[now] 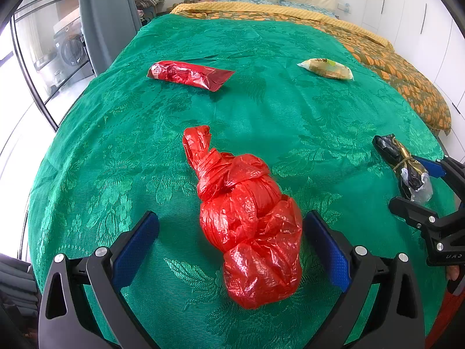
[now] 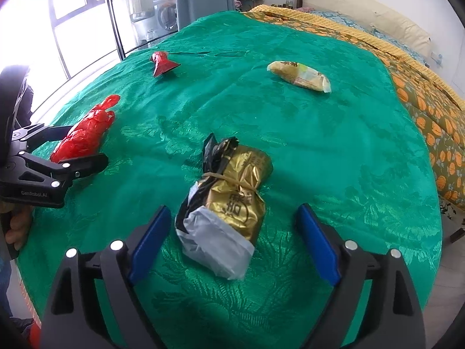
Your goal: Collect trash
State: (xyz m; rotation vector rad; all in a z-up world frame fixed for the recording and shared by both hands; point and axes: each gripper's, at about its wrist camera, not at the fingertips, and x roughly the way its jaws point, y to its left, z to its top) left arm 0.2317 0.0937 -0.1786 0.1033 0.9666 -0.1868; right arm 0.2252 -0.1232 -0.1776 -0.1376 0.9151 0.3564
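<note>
Both claws apart, nothing gripped. Right claw (image 2: 234, 241) straddles gold packet (image 2: 232, 200) on the bed (image 2: 319, 151); left claw (image 1: 231, 247) straddles red bag (image 1: 247, 221). Lower, centre pads mid-body, then squeeze.

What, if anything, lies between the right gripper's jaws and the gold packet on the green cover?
Nothing visible does. The right gripper is open, and the gold packet already lies between its jaws on the green cover, untouched.
</note>
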